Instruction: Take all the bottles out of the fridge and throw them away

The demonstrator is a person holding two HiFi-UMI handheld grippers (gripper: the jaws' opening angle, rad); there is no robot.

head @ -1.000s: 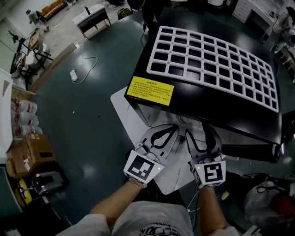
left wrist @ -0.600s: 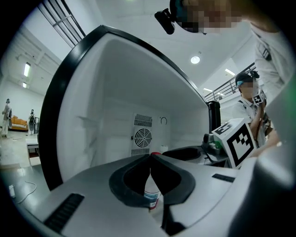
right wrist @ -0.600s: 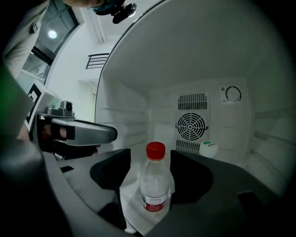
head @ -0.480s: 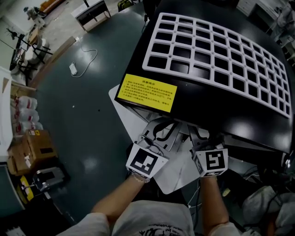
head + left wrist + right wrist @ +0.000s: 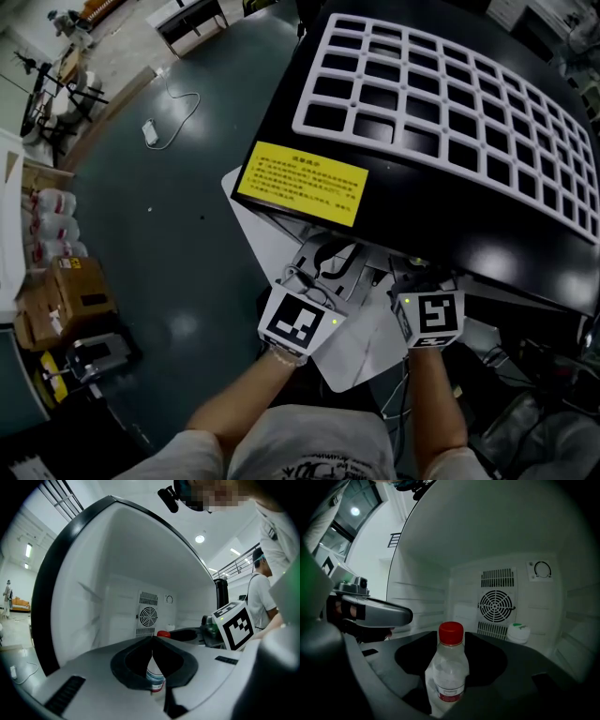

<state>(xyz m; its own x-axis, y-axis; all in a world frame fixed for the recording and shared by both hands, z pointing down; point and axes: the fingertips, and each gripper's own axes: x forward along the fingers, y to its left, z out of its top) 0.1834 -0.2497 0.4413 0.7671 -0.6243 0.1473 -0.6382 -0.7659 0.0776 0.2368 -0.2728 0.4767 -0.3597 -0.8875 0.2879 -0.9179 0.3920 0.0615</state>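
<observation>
Seems barely begun: no bottle out yet. Closes right gripper (image 5: 451,641) round the upright red-capped bottle (image 5: 449,672) inside the fridge (image 5: 394,202), pads seemingly not yet pressing. Holds left gripper (image 5: 152,639) at the bottle's 9 o'clock, jaws pressed together, empty. Leaves a green-topped white item (image 5: 518,632) at 2 o'clock, maybe another bottle. Cannot read the bottle's band or the yellow sticker (image 5: 302,184).

No legible text. Yellow sticker (image 5: 302,184) on the fridge (image 5: 431,211) carries print, too small to read. Bottle (image 5: 449,667) label is unreadable as well.
</observation>
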